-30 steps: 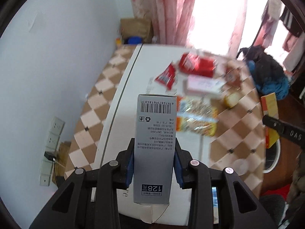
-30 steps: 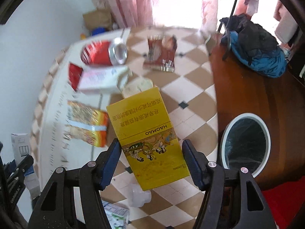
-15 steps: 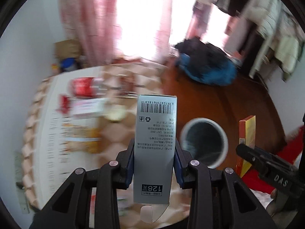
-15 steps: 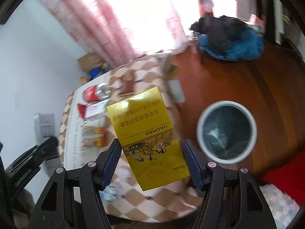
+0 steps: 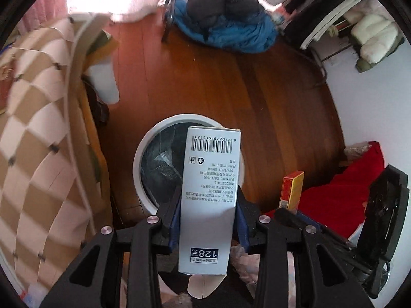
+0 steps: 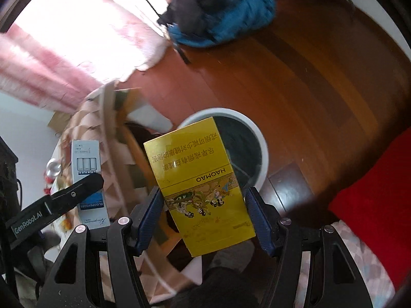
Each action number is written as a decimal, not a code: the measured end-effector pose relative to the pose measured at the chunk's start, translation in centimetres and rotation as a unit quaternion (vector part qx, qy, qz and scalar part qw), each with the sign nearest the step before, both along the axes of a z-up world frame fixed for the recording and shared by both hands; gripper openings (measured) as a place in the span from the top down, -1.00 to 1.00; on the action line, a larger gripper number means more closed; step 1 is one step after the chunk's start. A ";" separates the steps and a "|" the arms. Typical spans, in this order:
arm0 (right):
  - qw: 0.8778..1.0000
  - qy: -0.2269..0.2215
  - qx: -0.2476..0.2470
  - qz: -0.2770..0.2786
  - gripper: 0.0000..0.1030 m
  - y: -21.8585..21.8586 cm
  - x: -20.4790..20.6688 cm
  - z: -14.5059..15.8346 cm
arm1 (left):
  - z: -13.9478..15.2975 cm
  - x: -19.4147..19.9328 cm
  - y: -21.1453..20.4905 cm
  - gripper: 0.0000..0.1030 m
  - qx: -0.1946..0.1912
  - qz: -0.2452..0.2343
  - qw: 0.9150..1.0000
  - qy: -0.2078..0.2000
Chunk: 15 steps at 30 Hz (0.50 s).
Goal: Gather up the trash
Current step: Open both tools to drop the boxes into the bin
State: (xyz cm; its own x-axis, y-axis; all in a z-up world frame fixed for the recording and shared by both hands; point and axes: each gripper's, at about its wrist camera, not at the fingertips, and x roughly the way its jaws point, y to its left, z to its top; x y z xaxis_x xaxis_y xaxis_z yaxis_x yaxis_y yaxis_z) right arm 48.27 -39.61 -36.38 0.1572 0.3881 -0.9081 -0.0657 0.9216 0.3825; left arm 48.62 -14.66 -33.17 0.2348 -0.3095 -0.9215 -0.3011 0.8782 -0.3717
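Observation:
My left gripper (image 5: 208,213) is shut on a tall grey-white carton (image 5: 209,192) with a barcode, held above the round white trash bin (image 5: 143,154) lined with a dark bag on the wooden floor. My right gripper (image 6: 205,213) is shut on a yellow HAOMAO box (image 6: 197,179), held over the same bin (image 6: 259,138). The yellow box also shows edge-on at the right of the left wrist view (image 5: 291,192). The grey carton and the left gripper show at the left of the right wrist view (image 6: 88,177).
The table with a checkered cloth (image 5: 33,128) stands to the left, with more trash on it (image 6: 52,169). A blue and black pile of clothes (image 5: 223,20) lies on the floor beyond the bin. A red cloth (image 5: 341,195) lies to the right.
Both grippers have swung right from over the table to over the trash bin, each still holding its box. The bin now lies directly behind both boxes.

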 end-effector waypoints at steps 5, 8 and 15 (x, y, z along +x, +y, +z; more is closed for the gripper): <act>0.999 0.039 0.003 -0.004 -0.31 -0.7 2.9 -4.6 | -3.2 2.5 0.8 -0.88 0.001 0.012 0.999 0.033; 0.998 0.060 0.004 -0.002 -0.32 0.1 4.4 -7.3 | -3.4 2.0 1.1 -0.90 0.035 0.015 0.999 0.039; 0.997 0.078 -0.026 0.005 -1.00 1.0 5.2 -10.4 | -1.8 -0.3 0.9 -0.90 0.184 0.005 0.983 0.010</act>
State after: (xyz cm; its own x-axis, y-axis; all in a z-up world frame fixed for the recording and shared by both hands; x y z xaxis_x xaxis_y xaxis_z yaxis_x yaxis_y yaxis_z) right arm 53.51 -38.63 -46.73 0.0085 0.3416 -0.9398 -0.0184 0.9397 0.3414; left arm 48.28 -13.73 -35.01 0.2174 0.0476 -0.9749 -0.3134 0.9493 -0.0235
